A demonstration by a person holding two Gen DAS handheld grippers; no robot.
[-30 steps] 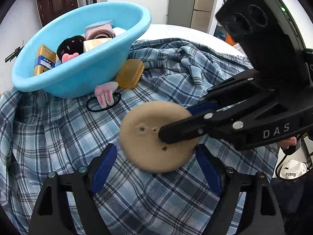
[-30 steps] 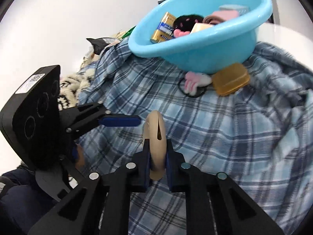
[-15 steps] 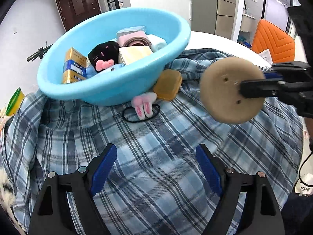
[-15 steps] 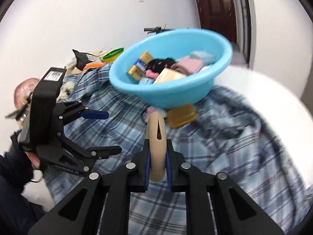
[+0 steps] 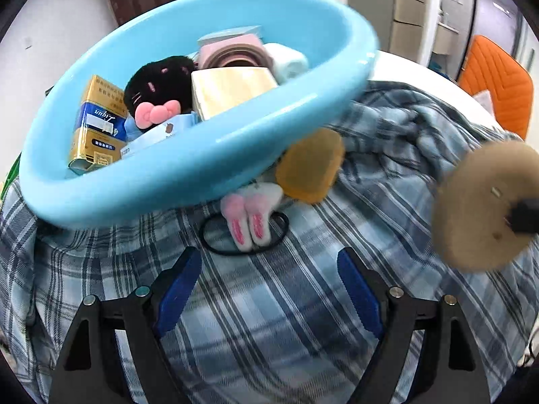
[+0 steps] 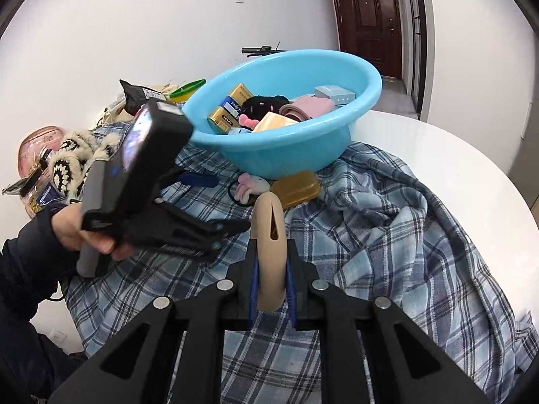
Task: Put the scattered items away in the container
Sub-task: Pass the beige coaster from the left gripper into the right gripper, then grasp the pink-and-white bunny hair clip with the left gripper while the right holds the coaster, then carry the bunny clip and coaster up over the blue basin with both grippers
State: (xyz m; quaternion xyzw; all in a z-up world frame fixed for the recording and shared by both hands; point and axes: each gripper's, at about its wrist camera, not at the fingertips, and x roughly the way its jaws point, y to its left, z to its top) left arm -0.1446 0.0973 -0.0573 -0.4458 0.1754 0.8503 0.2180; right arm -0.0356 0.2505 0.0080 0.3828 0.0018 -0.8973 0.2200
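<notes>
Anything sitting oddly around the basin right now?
Yes. The light blue plastic basin sits tilted on the rumpled plaid blanket, and the amber soap-like block and pink bunny-ear hair tie look partly tucked under its edge.

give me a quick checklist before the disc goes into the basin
1. Right hand-held gripper shut on the tan disc: ok.
2. Disc clear of the plaid cloth: ok.
3. Room left in the blue basin: cannot tell, it already holds a lot.
4. Left hand-held gripper open and holding nothing: ok.
5. Bunny hair tie and amber case still outside the basin: not ok.
</notes>
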